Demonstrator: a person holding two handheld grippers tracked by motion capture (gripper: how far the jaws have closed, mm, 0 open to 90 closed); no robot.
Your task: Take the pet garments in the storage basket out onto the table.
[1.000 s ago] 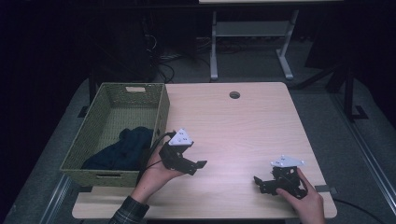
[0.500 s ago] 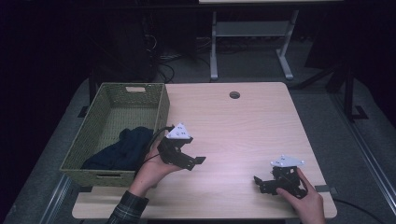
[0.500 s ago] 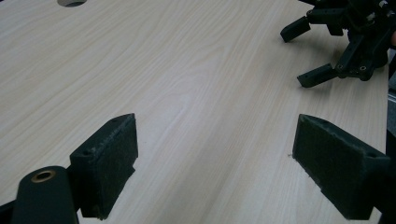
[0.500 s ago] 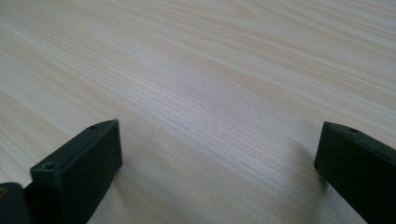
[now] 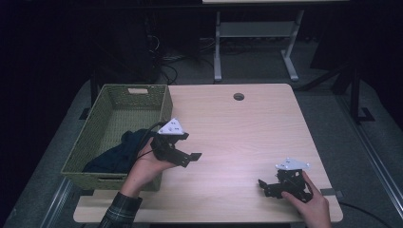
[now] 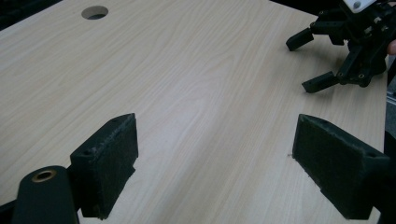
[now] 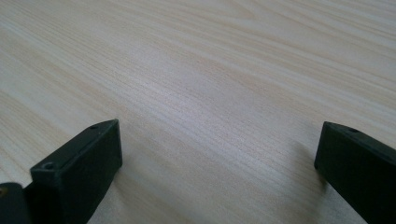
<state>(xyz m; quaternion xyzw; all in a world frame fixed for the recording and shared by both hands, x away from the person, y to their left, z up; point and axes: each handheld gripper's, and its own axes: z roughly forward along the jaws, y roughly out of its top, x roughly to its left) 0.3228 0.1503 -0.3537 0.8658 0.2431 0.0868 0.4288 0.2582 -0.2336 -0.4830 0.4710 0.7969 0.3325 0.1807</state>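
Note:
My left gripper (image 5: pixel 190 159) hovers over the light wooden table (image 5: pixel 237 137), just right of a green woven basket (image 5: pixel 109 114). Its jaws stand wide open with only bare wood between them (image 6: pixel 219 163). A dark blue cloth (image 5: pixel 111 154) lies bunched in the near end of the basket, behind the person's left hand. My right gripper (image 5: pixel 263 187) rests low near the table's front right corner, pointing left. It is open too, with nothing between its pads (image 7: pixel 215 163). The left gripper view has the right gripper (image 6: pixel 345 51) at its top right.
A round cable hole (image 5: pixel 238 96) is in the table's far edge, also seen in the left gripper view (image 6: pixel 95 12). Beyond the table stands a white metal frame (image 5: pixel 256 38) on a dark floor. Bare wood stretches between the two grippers.
The left gripper has drifted a little up and toward the basket, still open. The right gripper has stayed where it was.

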